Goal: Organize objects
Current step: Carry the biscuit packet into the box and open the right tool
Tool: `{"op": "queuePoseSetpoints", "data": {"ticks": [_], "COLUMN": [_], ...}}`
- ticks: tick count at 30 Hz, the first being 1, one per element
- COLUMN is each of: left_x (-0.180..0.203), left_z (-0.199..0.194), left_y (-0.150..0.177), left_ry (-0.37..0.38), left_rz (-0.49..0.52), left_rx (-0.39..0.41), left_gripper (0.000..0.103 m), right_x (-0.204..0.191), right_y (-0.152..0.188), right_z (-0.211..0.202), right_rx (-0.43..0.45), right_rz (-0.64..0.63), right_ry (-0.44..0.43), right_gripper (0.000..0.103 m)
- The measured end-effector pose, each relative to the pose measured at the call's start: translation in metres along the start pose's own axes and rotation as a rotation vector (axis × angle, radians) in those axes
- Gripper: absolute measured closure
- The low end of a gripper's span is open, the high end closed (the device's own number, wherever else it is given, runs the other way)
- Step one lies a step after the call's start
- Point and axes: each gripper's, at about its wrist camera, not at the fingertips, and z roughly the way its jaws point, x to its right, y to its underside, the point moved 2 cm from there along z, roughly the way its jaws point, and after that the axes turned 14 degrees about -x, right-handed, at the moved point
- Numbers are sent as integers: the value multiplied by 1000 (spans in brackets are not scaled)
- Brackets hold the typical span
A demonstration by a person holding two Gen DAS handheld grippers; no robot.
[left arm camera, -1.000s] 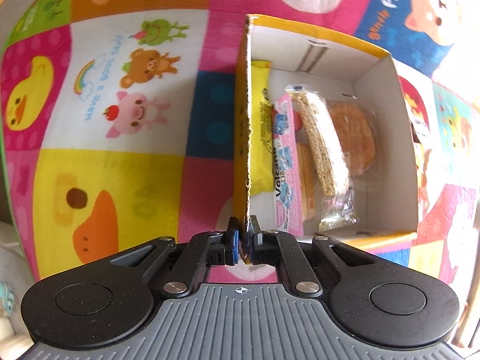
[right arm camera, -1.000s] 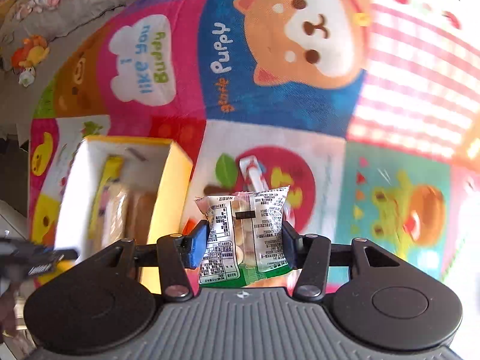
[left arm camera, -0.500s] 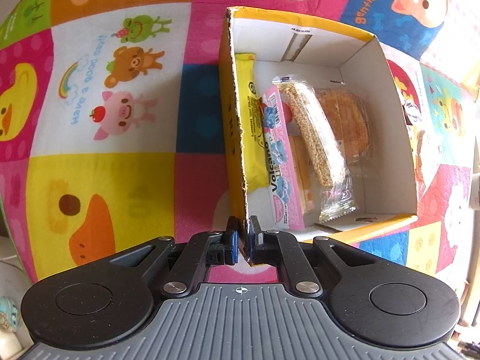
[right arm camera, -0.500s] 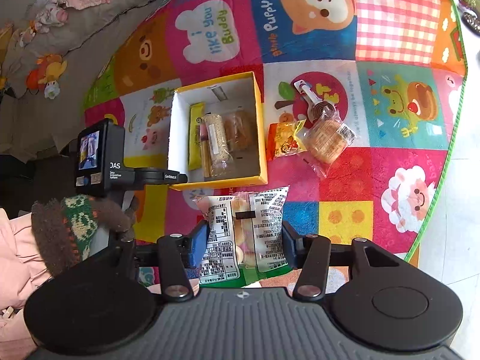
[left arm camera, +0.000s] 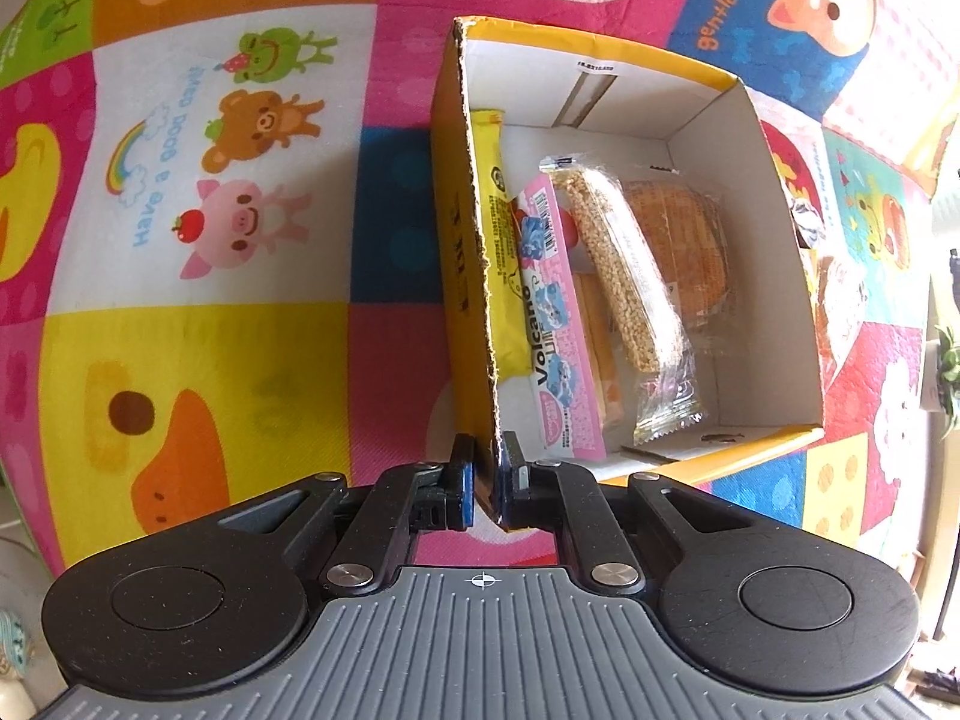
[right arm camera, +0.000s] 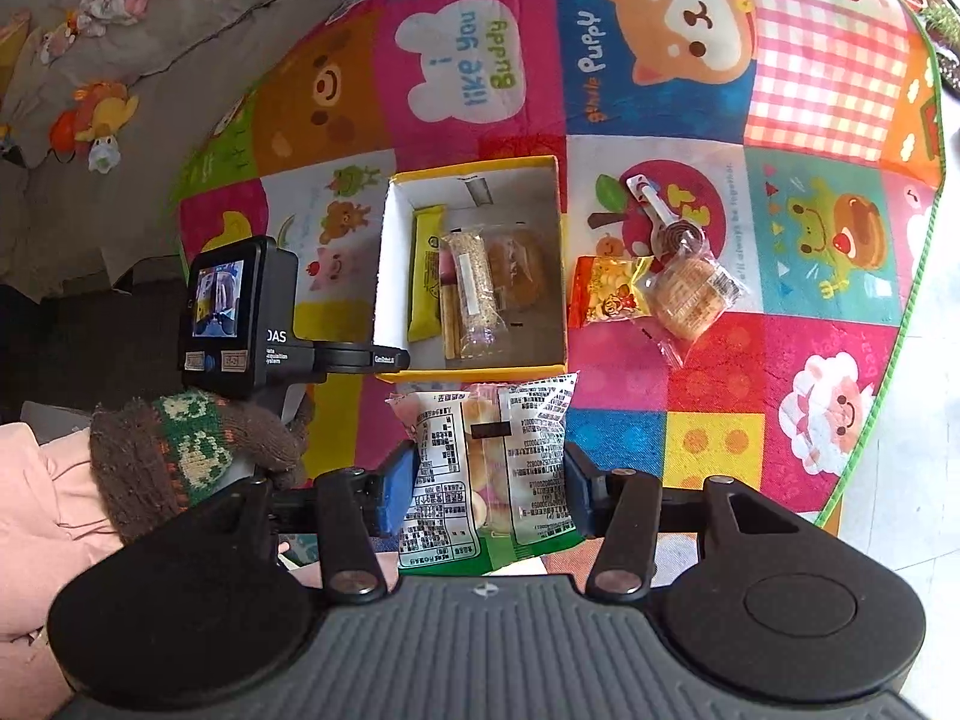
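A yellow cardboard box [left arm camera: 462, 252] [right arm camera: 561, 252] with a white inside stands on the play mat. It holds a yellow bar [left arm camera: 498, 276], a pink Volcano pack [left arm camera: 558, 324], a sesame bar [left arm camera: 624, 276] and a wrapped round cake [left arm camera: 690, 240]. My left gripper [left arm camera: 486, 480] is shut on the near corner of the box's left wall. High above the mat, near the box's front edge, my right gripper [right arm camera: 483, 480] is shut on a clear snack bag [right arm camera: 480, 468] with a printed label.
An orange snack bag [right arm camera: 606, 294], a wrapped round cookie [right arm camera: 690, 300] and a small scoop [right arm camera: 654, 210] lie on the mat right of the box. A person's knitted glove [right arm camera: 198, 450] holds the left gripper's handle [right arm camera: 240, 312]. Grey bedding with soft toys [right arm camera: 96, 120] borders the mat's far left.
My right gripper rose and pulled back with the snack bag, so the whole box and mat came into its view. The left gripper stayed clamped on the box wall.
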Motion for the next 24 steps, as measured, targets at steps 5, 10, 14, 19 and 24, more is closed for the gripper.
{"op": "queuePoseSetpoints", "data": {"ticks": [5, 10, 14, 19, 24], "left_x": [-3, -6, -4, -5, -2], "left_z": [1, 1, 0, -1, -1], "left_y": [-1, -1, 0, 2, 3], "left_ry": [13, 20, 14, 15, 0], "left_rz": [-14, -25, -28, -38, -39], "left_rx": [-3, -3, -1, 1, 7], "left_gripper": [93, 93, 93, 93, 93], "right_x": [-11, -23, -35, -28, 18], "right_y": [-34, -79, -109, -112, -91], "right_z": [4, -9, -13, -16, -15], "right_rx": [-3, 61, 128, 182, 184], "right_rz": [11, 33, 31, 67, 139], "right_ry": [5, -9, -30, -41, -6], "right_gripper": [53, 53, 46, 33, 33]}}
